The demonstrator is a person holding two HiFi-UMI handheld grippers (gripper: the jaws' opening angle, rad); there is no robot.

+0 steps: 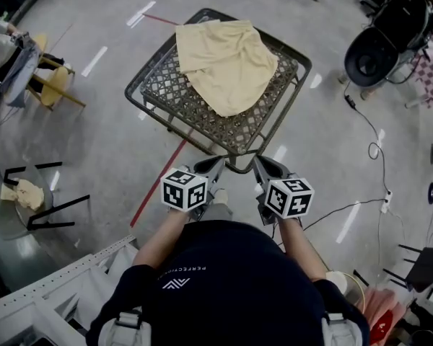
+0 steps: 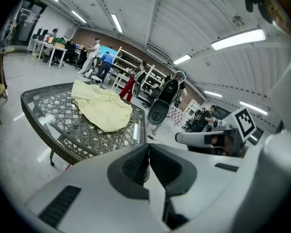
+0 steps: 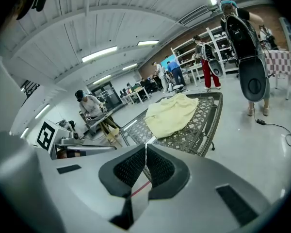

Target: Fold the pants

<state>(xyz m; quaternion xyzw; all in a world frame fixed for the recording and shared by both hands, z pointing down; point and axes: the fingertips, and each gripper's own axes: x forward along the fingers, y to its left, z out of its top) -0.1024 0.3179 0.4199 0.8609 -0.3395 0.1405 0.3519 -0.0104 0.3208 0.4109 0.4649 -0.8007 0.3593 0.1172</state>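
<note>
Pale yellow crumpled pants [image 1: 227,63] lie far on the dark wicker lattice table [image 1: 231,132]; my left gripper [image 1: 215,166] and right gripper [image 1: 262,166] hover at its near corner, jaws pressed together, empty, presumably poised to approach.

Below me, a grey floor [image 1: 94,143] crossed by a red line [image 1: 159,184]; a black chair [image 1: 372,52] far right, strip lights [image 2: 237,38] along the ribbed ceiling [image 2: 184,13] overhead.

background people [image 2: 99,57] tiny, hands under marker cubes [image 1: 184,189]
</note>
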